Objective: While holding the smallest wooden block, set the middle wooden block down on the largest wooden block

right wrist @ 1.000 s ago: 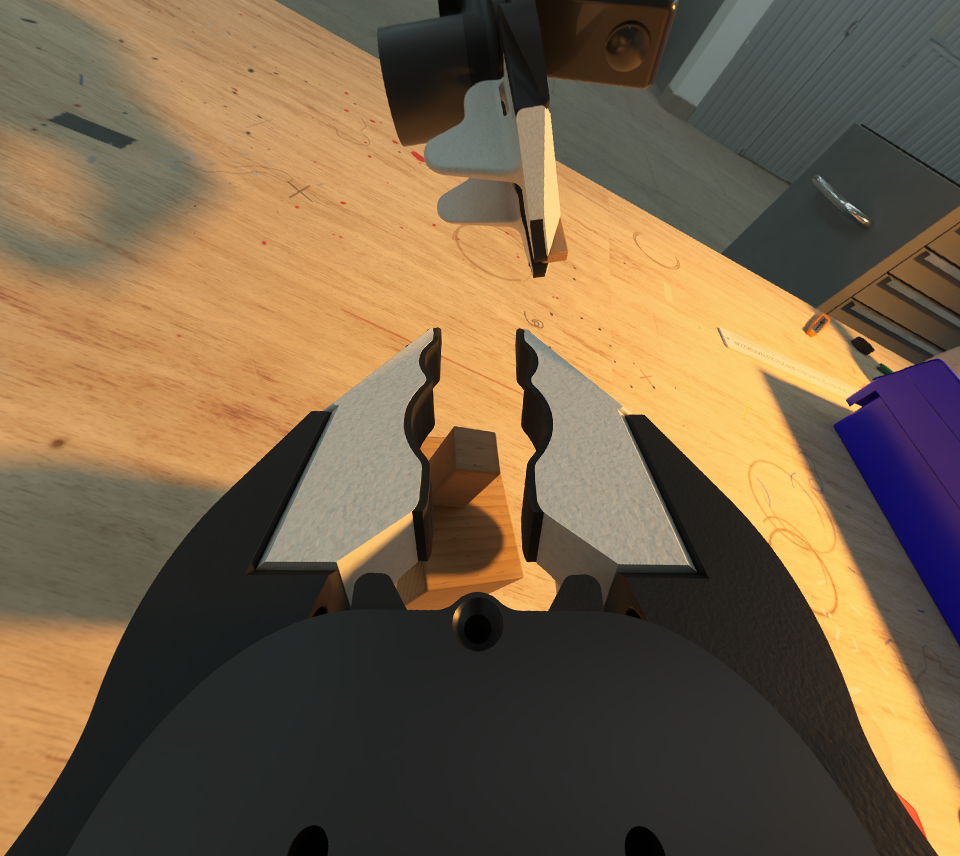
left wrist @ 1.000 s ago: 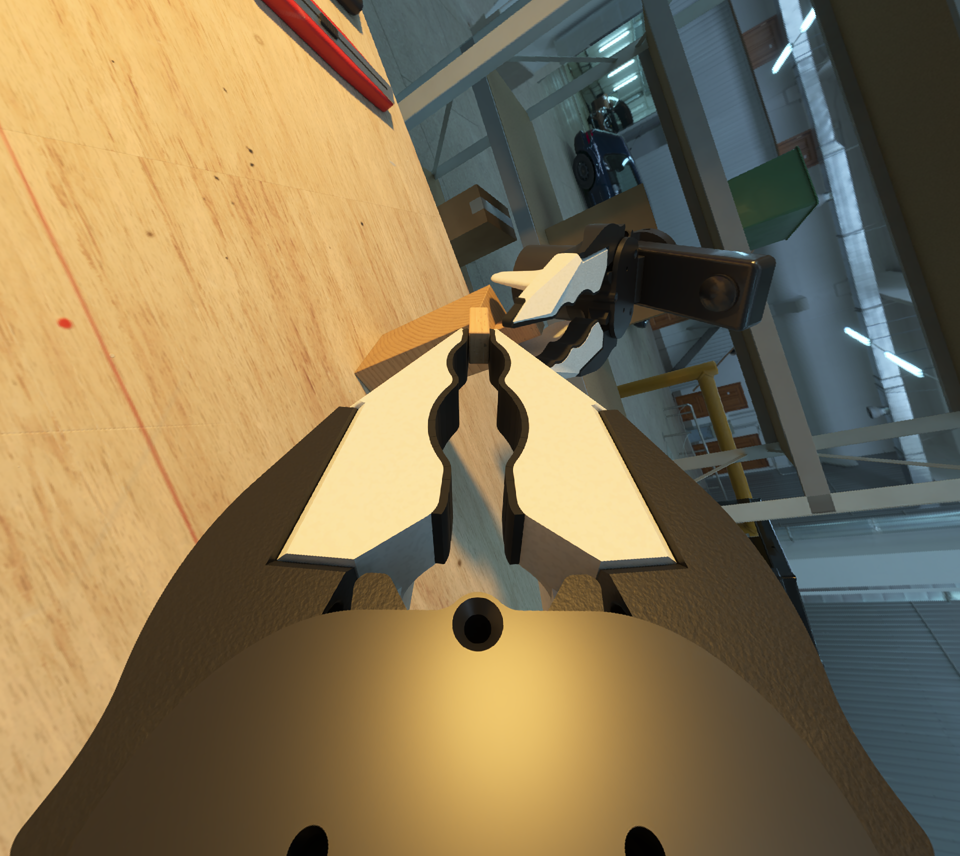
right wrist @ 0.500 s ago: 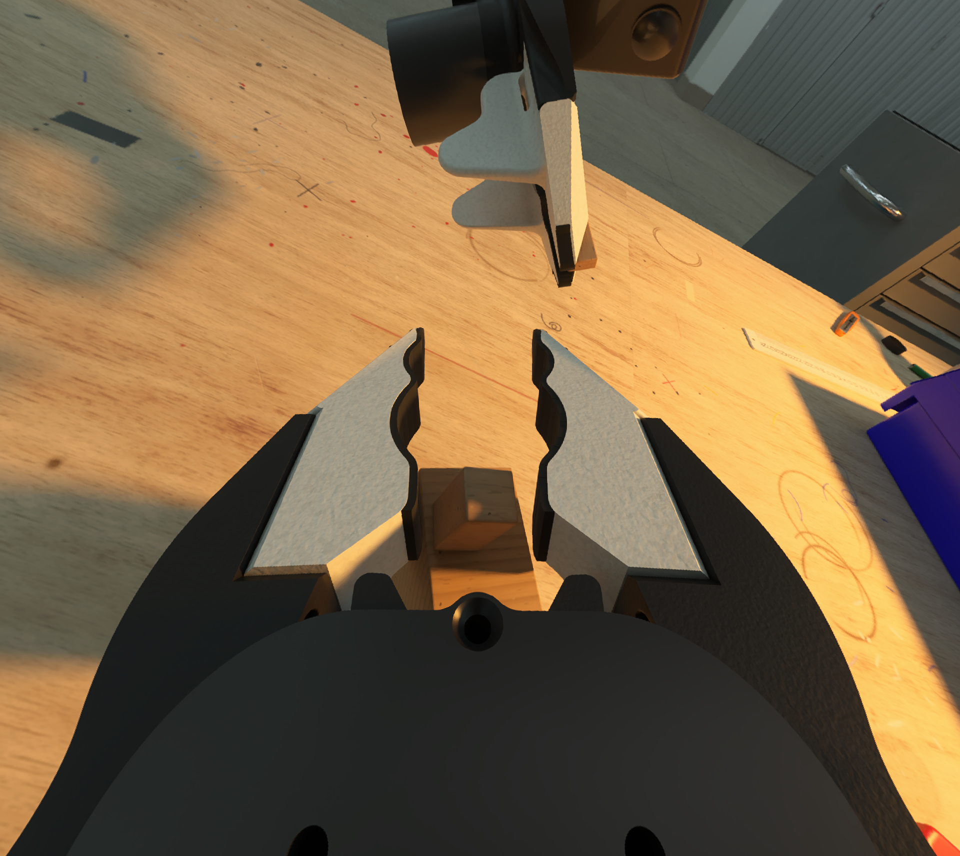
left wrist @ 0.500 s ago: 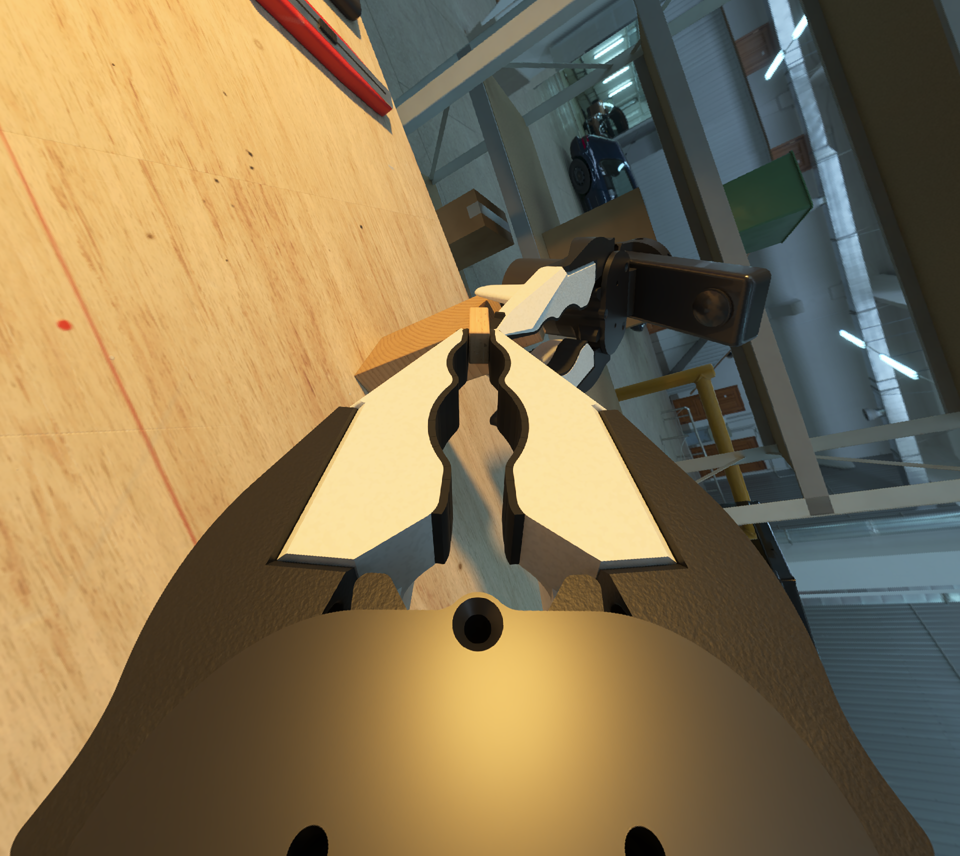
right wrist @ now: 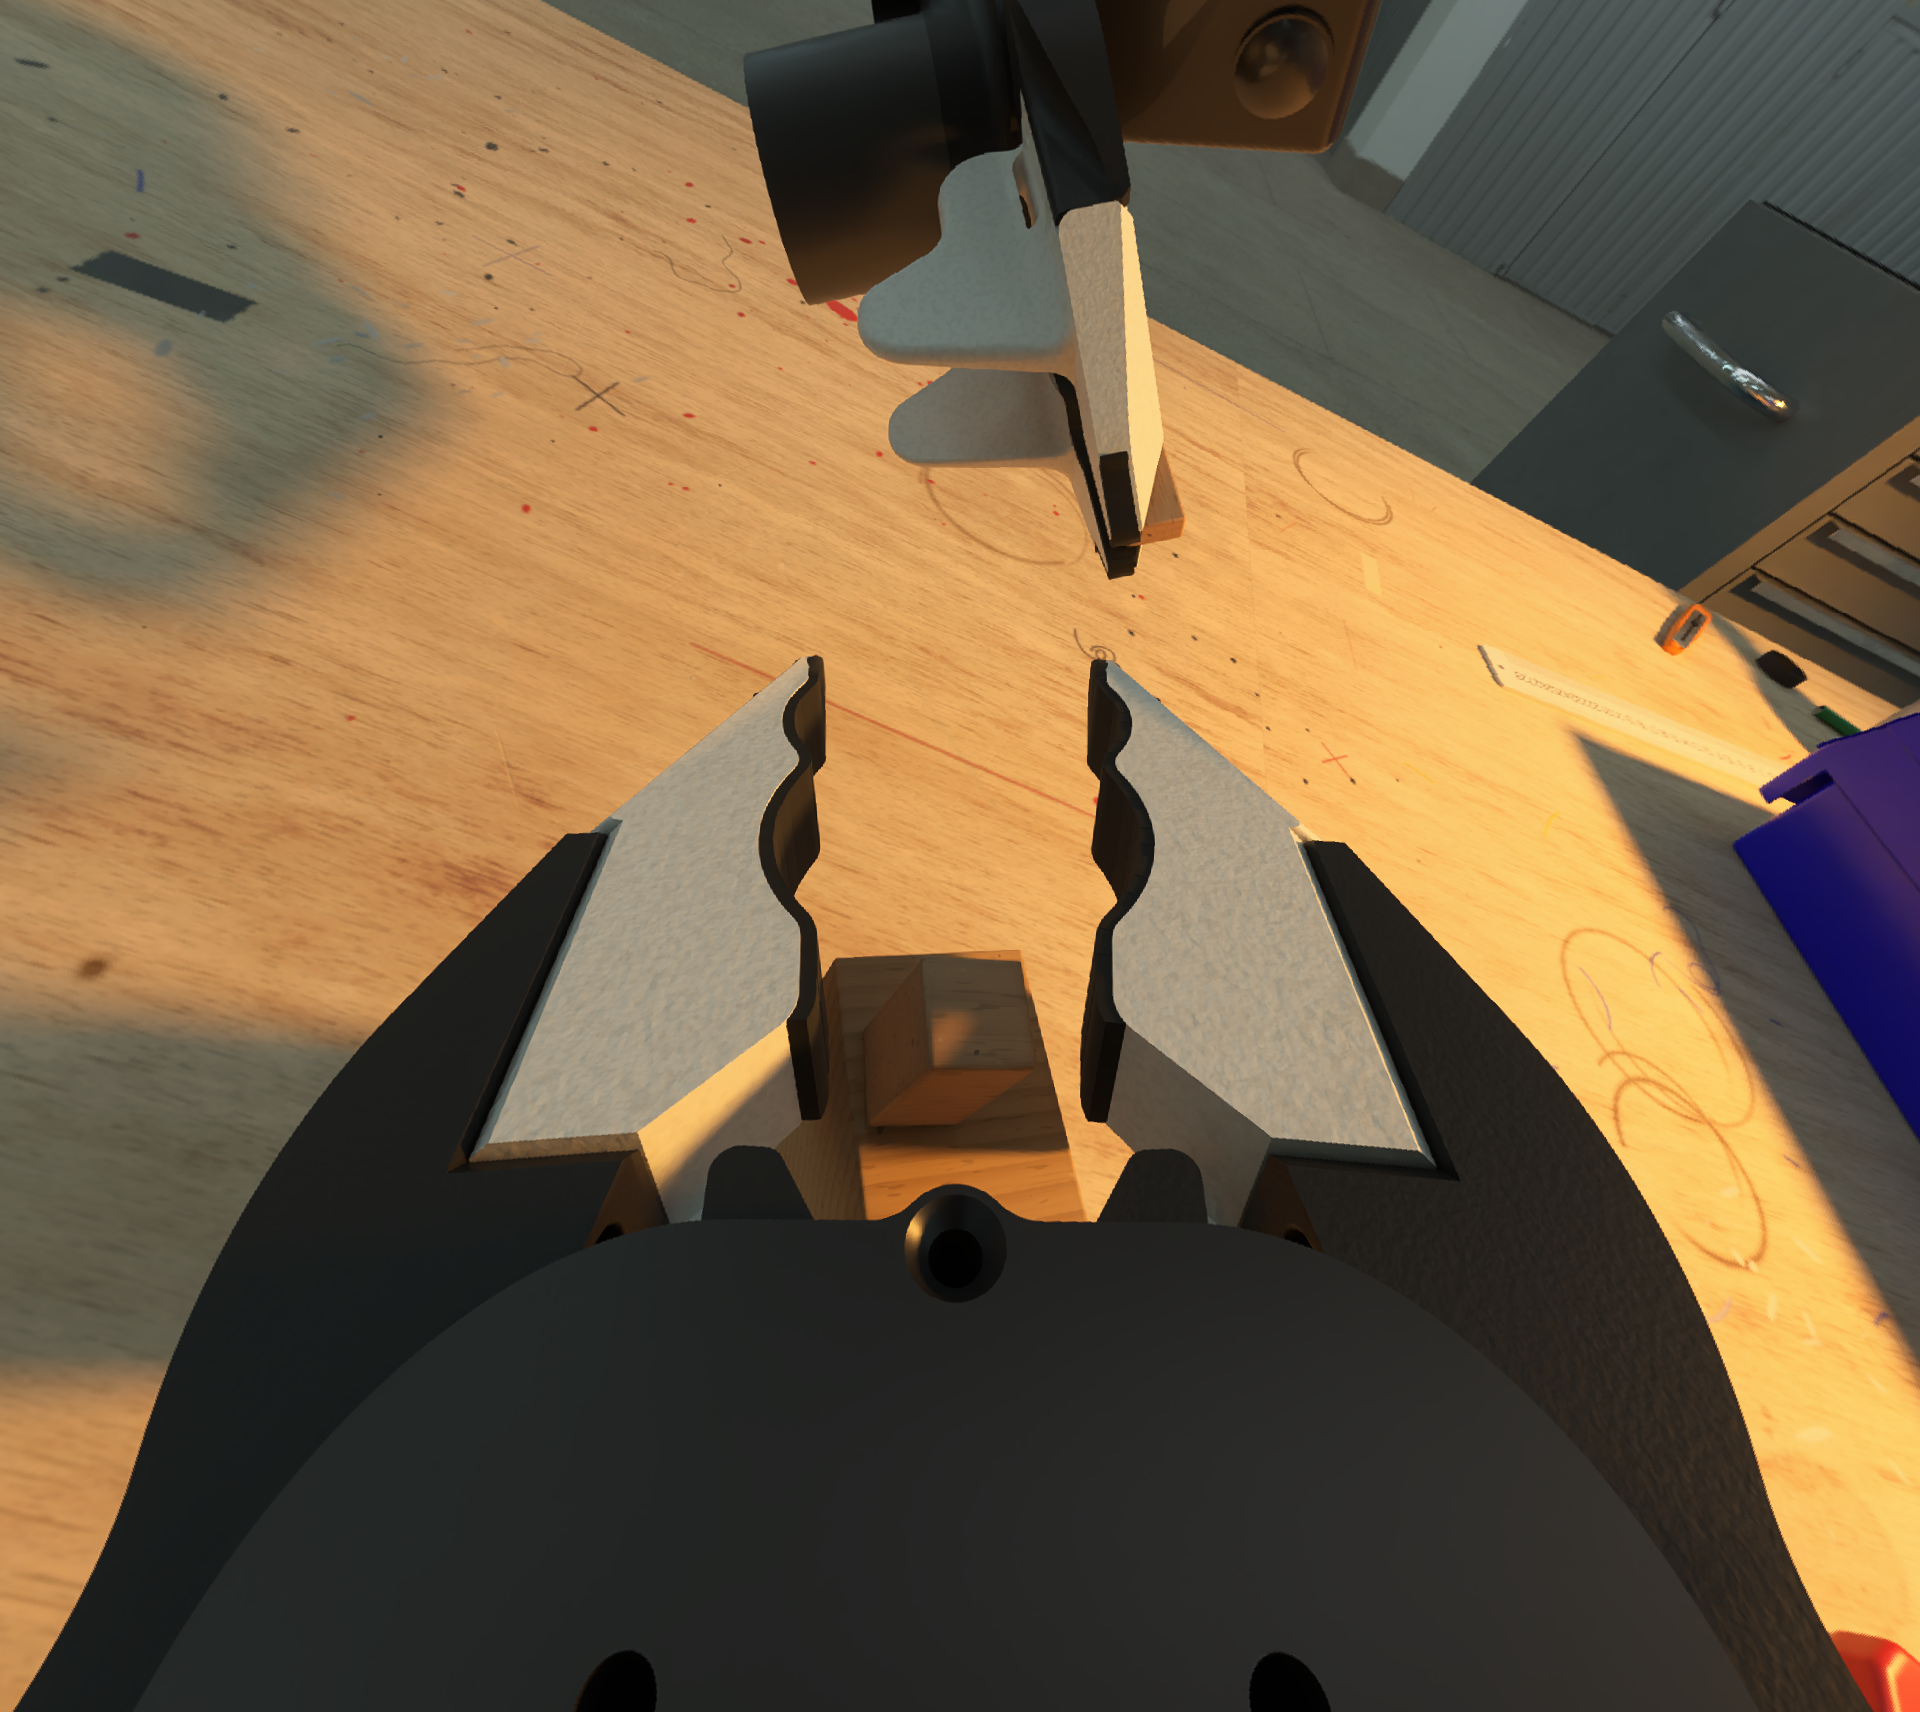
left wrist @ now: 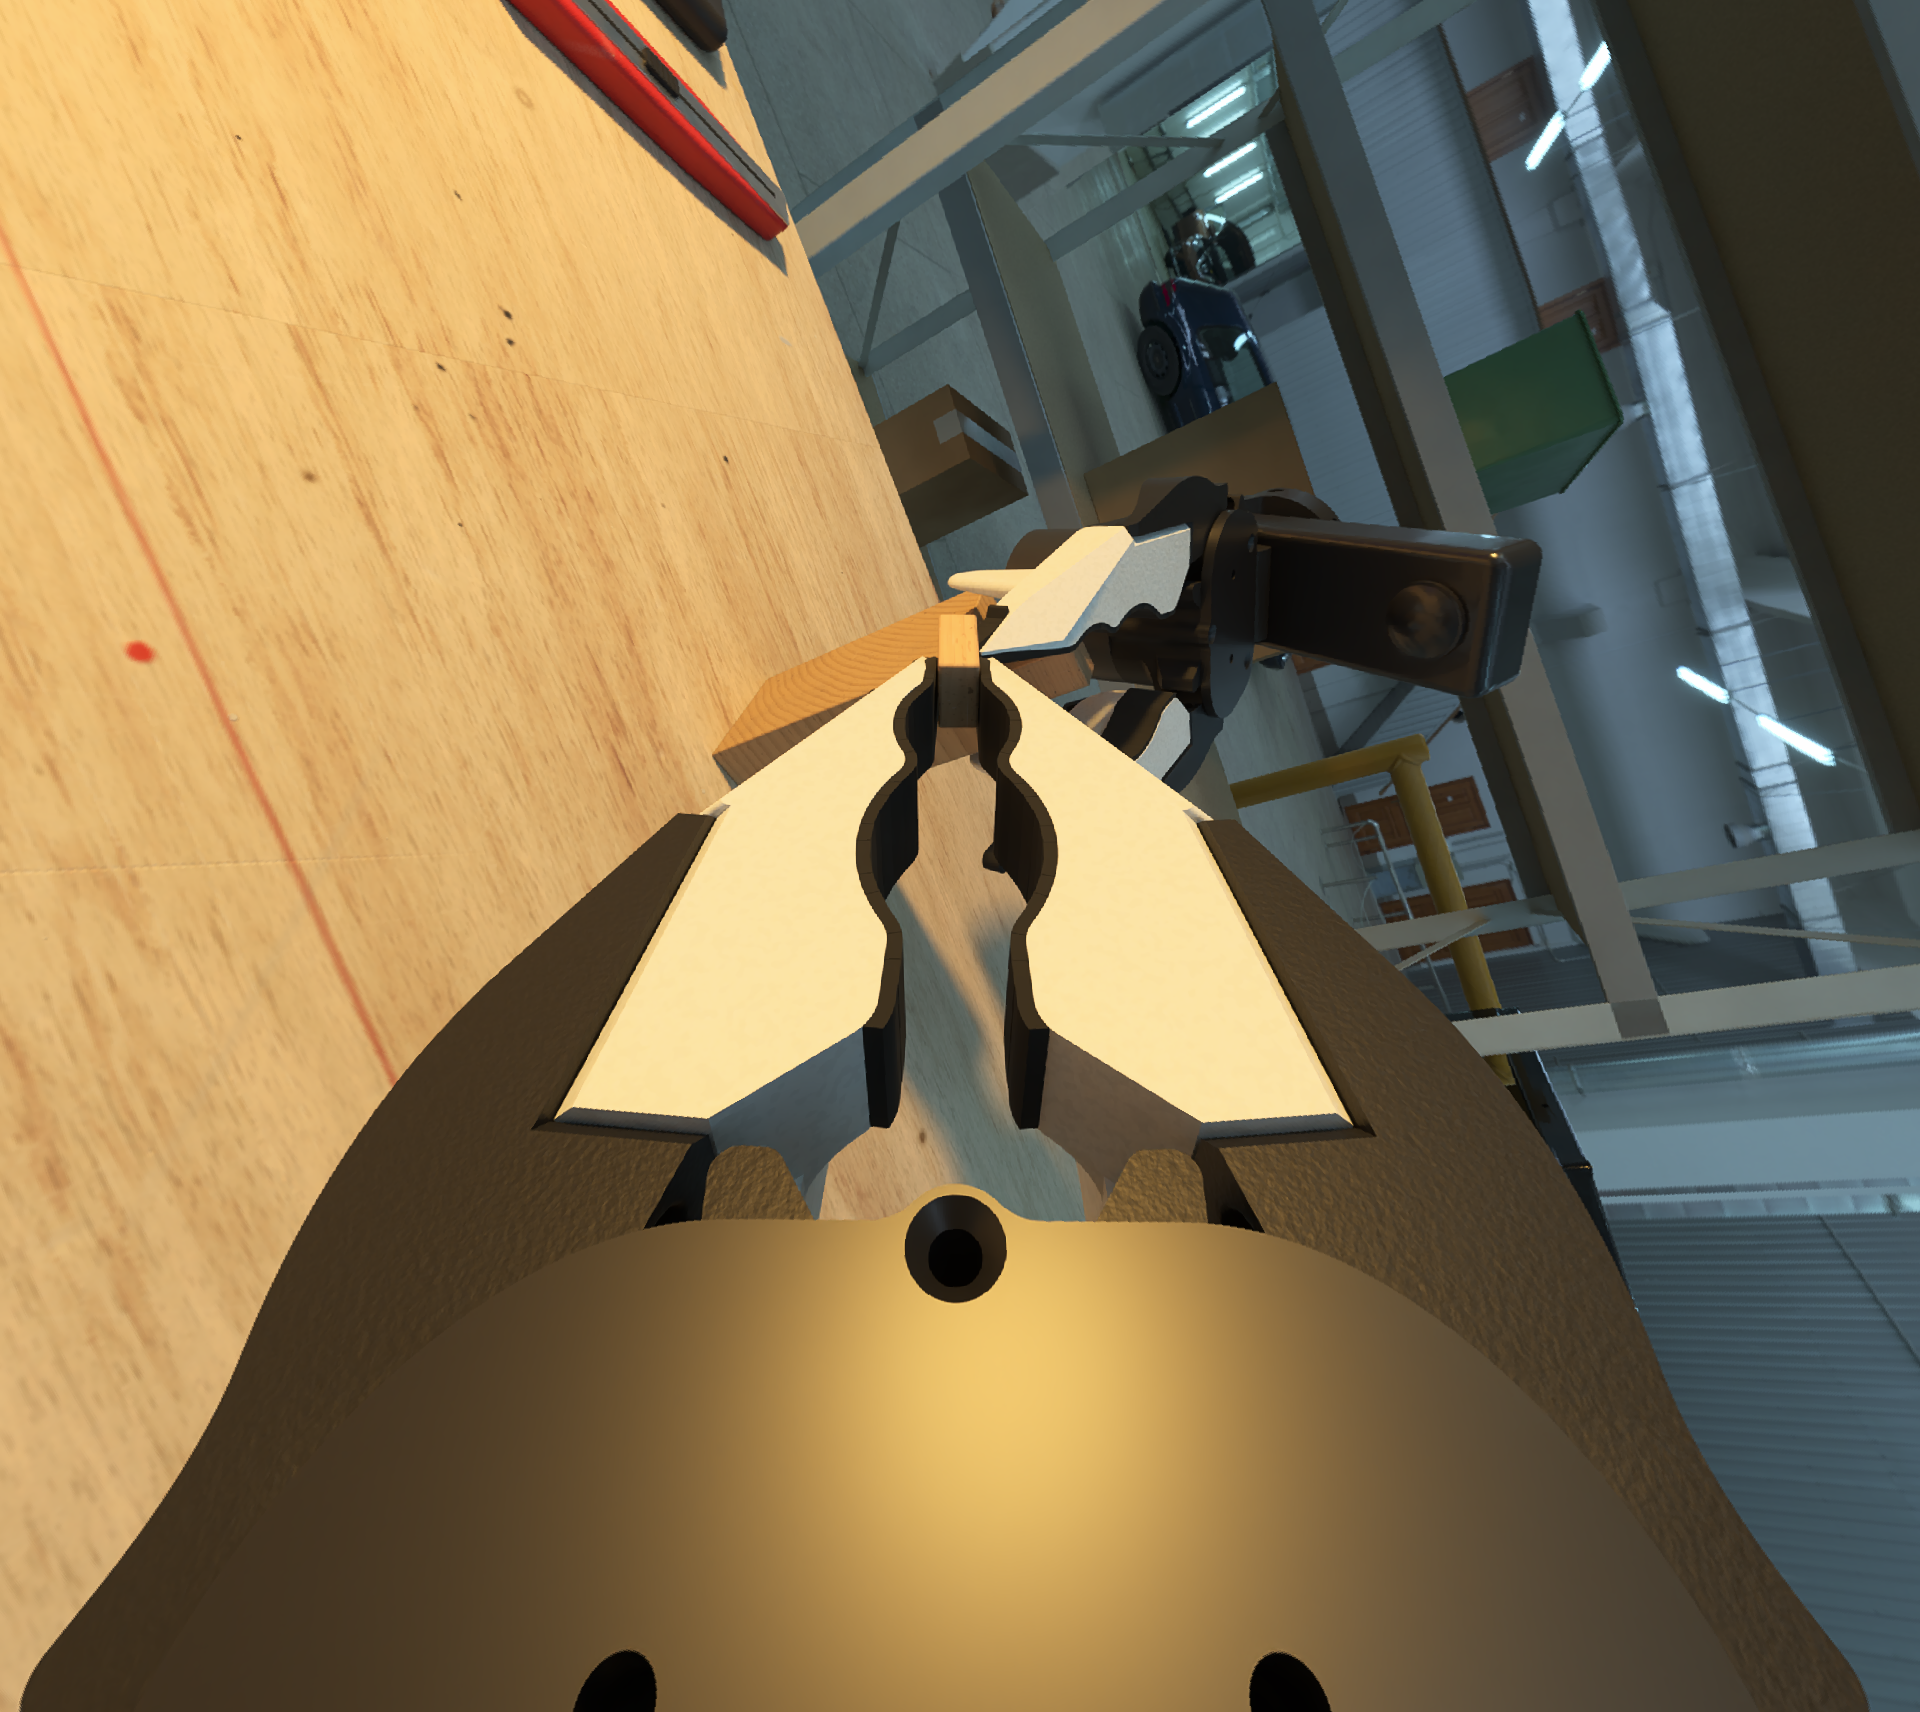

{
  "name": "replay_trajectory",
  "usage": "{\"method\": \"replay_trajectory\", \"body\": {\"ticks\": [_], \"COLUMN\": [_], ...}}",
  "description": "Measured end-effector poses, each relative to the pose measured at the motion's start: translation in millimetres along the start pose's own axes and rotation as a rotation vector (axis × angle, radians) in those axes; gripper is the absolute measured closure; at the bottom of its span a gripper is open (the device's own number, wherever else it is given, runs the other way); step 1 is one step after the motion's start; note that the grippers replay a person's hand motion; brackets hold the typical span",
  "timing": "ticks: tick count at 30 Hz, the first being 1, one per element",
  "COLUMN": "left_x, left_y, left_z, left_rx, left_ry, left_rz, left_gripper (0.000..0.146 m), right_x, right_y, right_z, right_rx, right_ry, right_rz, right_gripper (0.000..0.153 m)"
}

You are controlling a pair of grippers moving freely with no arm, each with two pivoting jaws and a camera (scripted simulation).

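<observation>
The left gripper pinches the smallest block; the right gripper is let go, jaws wide. The middle block already sits on the largest block; it looks nearly done.

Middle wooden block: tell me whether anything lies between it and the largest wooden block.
Nothing visible does. The middle wooden block already sits directly on the largest wooden block, between the open fingers of the right gripper. The left gripper, shut on the smallest wooden block, hangs clear of them.
</observation>
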State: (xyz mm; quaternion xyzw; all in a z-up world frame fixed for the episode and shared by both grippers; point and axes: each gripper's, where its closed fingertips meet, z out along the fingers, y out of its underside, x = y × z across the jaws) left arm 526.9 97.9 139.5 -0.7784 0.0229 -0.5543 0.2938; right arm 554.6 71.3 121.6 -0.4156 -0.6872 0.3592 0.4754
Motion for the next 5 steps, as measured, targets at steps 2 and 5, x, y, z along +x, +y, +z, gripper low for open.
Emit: {"method": "replay_trajectory", "body": {"ticks": [2,5], "left_x": [-0.1,0.0], "left_y": [-0.2,-0.1], "left_z": [-0.1,-0.1], "left_rx": [0.0,0.001], "left_ry": [0.0,0.0], "left_rz": [0.0,-0.001], "left_gripper": [0.14,0.14], "right_x": [0.3,-1.0], "right_y": [0.2,-3.5], "right_z": [-0.5,-2.0], "right_rx": [0.001,0.015], "right_ry": [-0.003,-0.005], "right_rz": [0.008,-0.008], "right_gripper": [0.101,0.101]}}
